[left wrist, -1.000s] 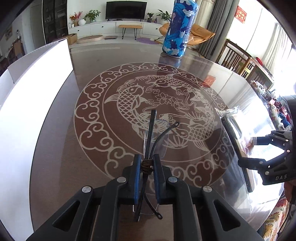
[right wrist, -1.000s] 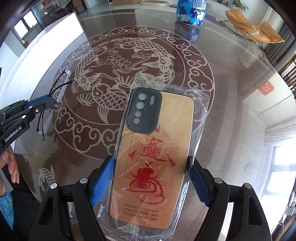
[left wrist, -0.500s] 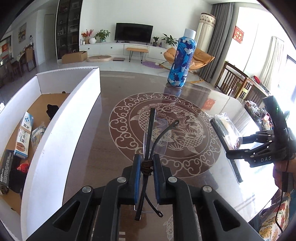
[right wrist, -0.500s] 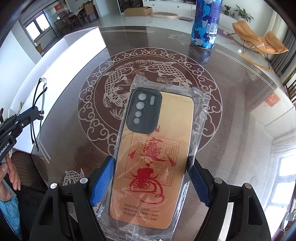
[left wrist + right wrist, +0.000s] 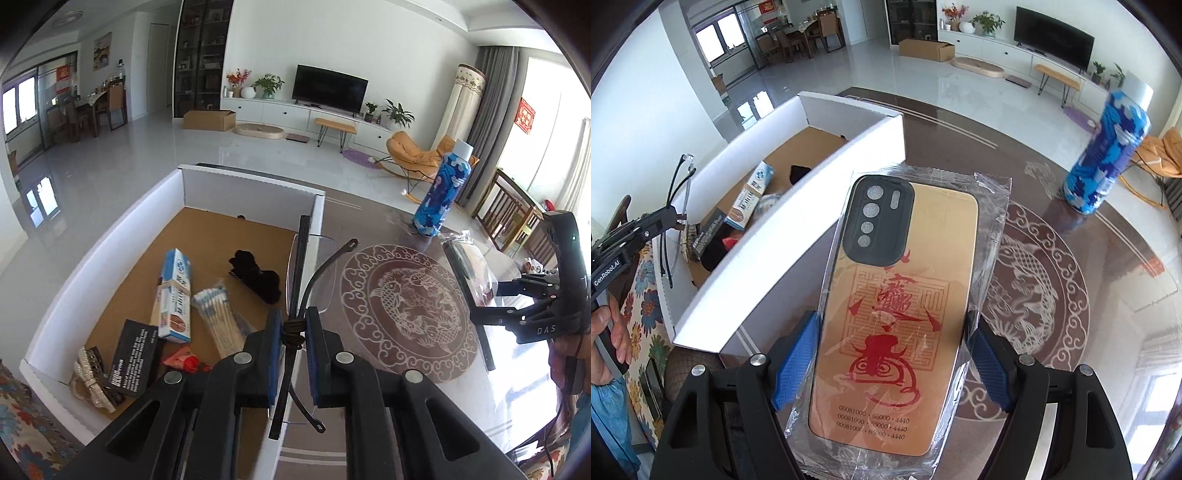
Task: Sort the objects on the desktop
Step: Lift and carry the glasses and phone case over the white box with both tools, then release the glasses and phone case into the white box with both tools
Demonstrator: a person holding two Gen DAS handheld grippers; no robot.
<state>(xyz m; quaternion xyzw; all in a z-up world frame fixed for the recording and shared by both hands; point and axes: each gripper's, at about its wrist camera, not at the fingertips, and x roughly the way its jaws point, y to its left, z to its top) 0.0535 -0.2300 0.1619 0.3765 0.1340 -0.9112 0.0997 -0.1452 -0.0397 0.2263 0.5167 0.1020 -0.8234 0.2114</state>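
Note:
My left gripper point(image 5: 291, 332) is shut on folded rimless glasses point(image 5: 301, 266) with black arms, held in the air above the right wall of the white cardboard box point(image 5: 317, 210). My right gripper point(image 5: 892, 354) is shut on a gold phone case point(image 5: 897, 302) in clear plastic wrap, held above the table to the right of the box point(image 5: 798, 236). In the right wrist view the left gripper point(image 5: 670, 216) with the glasses point(image 5: 677, 206) is at the far left. In the left wrist view the right gripper point(image 5: 495, 295) is at the right.
The box holds a toothpaste carton point(image 5: 175, 295), cotton swabs point(image 5: 218, 317), a black hair clip point(image 5: 255, 277), a black card point(image 5: 133, 354), a red packet point(image 5: 184, 360) and a glittery bow point(image 5: 90, 373). A blue patterned bottle point(image 5: 441, 195) stands at the table's far side.
Both grippers have risen and moved left toward the box with their objects still held. The box's inside has come into view.

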